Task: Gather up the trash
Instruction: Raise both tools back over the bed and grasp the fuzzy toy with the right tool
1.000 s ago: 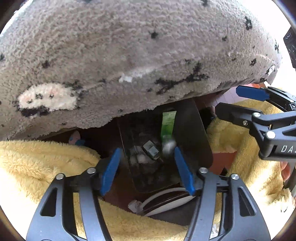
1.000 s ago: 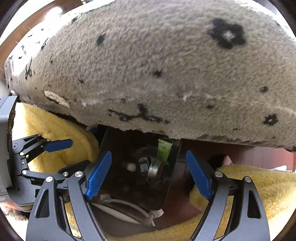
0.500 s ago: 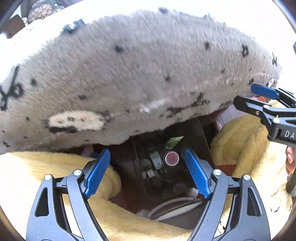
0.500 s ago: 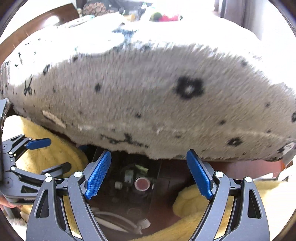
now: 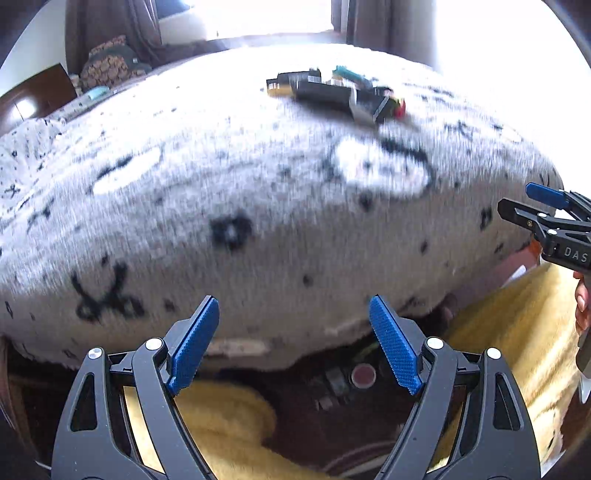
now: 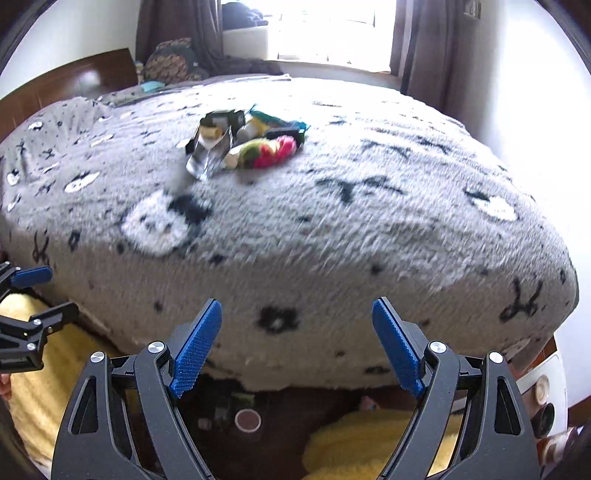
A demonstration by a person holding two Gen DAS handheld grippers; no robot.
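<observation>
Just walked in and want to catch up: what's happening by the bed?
A person holds two tools, both open and empty. The left tool and right tool point over a dark bin of trash on the floor at the bed's edge. A pile of trash sits uncollected on the grey bedspread.

You saw the trash pile (image 6: 247,142) on the bed only as a blur, and the blanket's (image 6: 332,240) edge hid most of the dark bin (image 6: 236,417) below.

A grey patterned blanket (image 6: 332,229) covers the bed, brown curtains (image 6: 417,44) flanking the bright window (image 6: 325,29).
</observation>
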